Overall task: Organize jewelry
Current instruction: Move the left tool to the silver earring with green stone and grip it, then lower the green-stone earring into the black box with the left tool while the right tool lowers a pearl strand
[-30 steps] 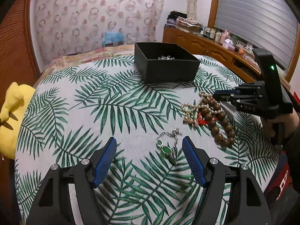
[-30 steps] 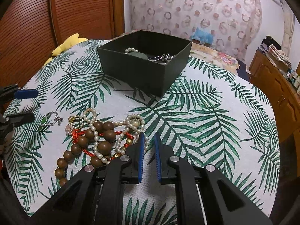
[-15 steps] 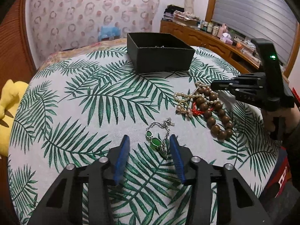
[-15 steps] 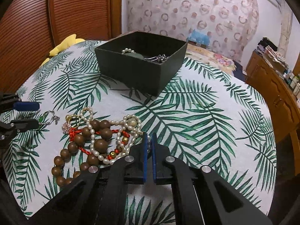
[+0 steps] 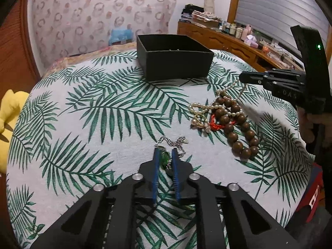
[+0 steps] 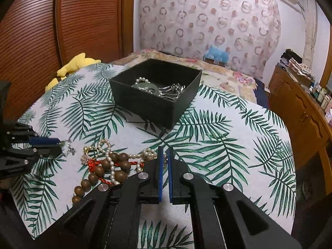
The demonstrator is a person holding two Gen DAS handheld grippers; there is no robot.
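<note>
My left gripper (image 5: 165,151) is shut on a silver chain with green stones (image 5: 166,158) on the leaf-print tablecloth. My right gripper (image 6: 164,151) is shut on a pearl strand (image 6: 145,154) and lifts its end; in the left wrist view the pearl strand (image 5: 232,86) rises to the right gripper (image 5: 241,78). A pile of brown wooden beads (image 5: 234,122), red cord and a gold piece lies between the grippers. A black open box (image 6: 157,95) at the back holds pearls and silver pieces.
A yellow soft toy (image 5: 8,120) lies at the table's left edge. A wooden dresser (image 6: 300,112) with bottles stands to the right. The round table's edge (image 6: 290,166) is close on the right.
My left gripper moved forward and closed on the green-stone chain. My right gripper closed on the pearl strand and rose, pulling its end up off the pile.
</note>
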